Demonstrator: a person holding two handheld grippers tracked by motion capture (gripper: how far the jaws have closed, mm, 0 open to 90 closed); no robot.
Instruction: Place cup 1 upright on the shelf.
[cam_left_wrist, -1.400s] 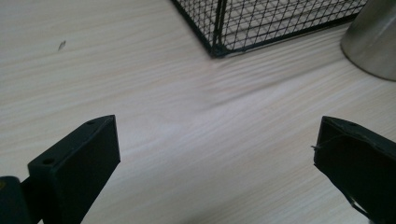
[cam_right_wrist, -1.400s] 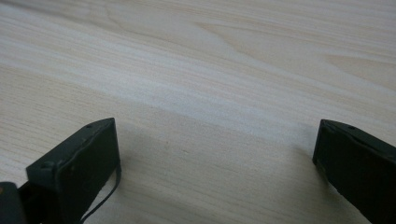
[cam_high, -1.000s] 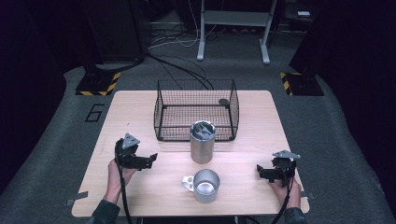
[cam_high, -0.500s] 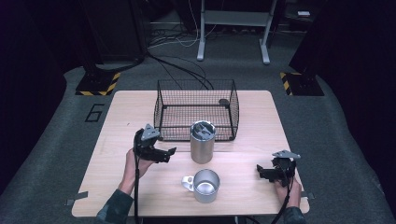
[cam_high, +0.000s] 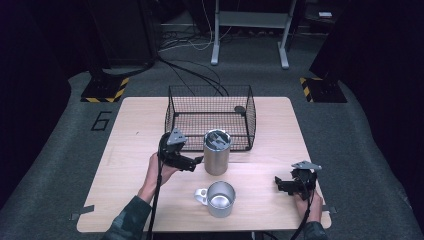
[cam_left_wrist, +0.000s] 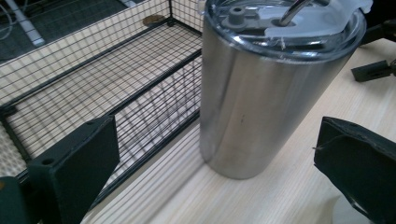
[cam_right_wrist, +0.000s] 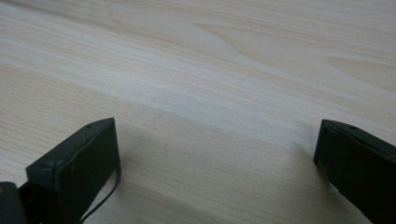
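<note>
In the left gripper view the tall steel tumbler (cam_left_wrist: 261, 98) runs off the top edge, so its clear lid (cam_left_wrist: 285, 18) is cut short, and the metal straw or rod rising through the lid cannot be made out fully. At the lower right corner of that view a pale curved edge pokes out behind the right jaw; it is too little to identify there. The wire basket (cam_left_wrist: 93, 84) fills the upper left, its far side cropped, with a small dark round object in its back corner that is too blurred to name.

The left gripper (cam_high: 192, 162) has its jaws wide apart. In the high view it sits left of centre, just beside the tumbler (cam_high: 216, 151), pointing at its lower wall; no contact shows. In its own view the tumbler stands upright between the two jaws but farther ahead, nearer the right one.

The tumbler stands in the middle of the table (cam_high: 125, 150), just in front of the basket (cam_high: 210, 117). A steel mug (cam_high: 220, 198) with a handle stands below it, apart.

The right gripper (cam_high: 287, 186) rests at the lower right, jaws apart over bare wood, well away from the tumbler.
</note>
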